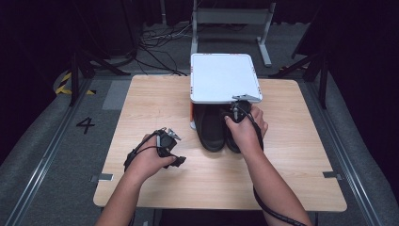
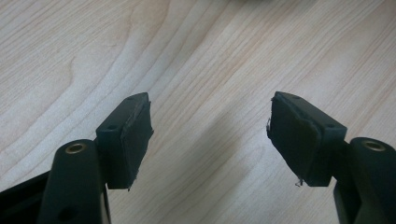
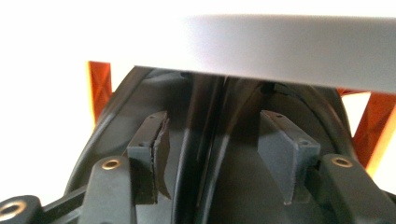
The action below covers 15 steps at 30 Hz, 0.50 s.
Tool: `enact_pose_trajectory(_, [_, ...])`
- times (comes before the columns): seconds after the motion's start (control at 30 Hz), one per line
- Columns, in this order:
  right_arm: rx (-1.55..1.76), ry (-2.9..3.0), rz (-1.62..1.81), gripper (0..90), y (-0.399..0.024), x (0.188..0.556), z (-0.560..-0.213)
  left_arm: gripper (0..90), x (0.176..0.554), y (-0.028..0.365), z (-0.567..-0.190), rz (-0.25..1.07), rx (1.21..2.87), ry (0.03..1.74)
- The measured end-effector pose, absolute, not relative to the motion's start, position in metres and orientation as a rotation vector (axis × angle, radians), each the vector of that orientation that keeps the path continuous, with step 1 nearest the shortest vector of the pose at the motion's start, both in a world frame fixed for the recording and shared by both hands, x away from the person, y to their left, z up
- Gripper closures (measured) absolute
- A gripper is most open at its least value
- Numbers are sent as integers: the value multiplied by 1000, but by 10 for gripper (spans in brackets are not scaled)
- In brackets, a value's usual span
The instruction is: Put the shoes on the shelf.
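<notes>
Black shoes (image 1: 217,128), toes hidden under a white lid (image 1: 225,77); right gripper (image 3: 212,154) apparently straddles them, both grippers' fingers open.

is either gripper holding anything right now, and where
No. The right gripper straddles the touching inner edges of the two black shoes, pads clear; the left gripper is empty.

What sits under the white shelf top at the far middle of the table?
Under the white shelf top stand two black shoes, heels toward the person, between orange side supports. Their toes are covered by the top, so how far in they reach cannot be seen.
</notes>
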State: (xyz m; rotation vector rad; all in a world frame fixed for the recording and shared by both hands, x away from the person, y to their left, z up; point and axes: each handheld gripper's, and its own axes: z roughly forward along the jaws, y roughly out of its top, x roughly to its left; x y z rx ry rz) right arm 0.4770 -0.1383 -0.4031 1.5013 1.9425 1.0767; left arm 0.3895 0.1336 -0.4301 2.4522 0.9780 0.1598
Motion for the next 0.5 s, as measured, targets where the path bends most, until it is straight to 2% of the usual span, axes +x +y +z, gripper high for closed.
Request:
enact_pose_trajectory(0.2, [1470, 1962, 1130, 414, -158, 456, -389, 309, 390, 127, -425, 190, 2447, 950])
enact_pose_trajectory(0.5, [1459, 2072, 1108, 437, -191, 418, -376, 311, 386, 105, -415, 176, 2476, 867])
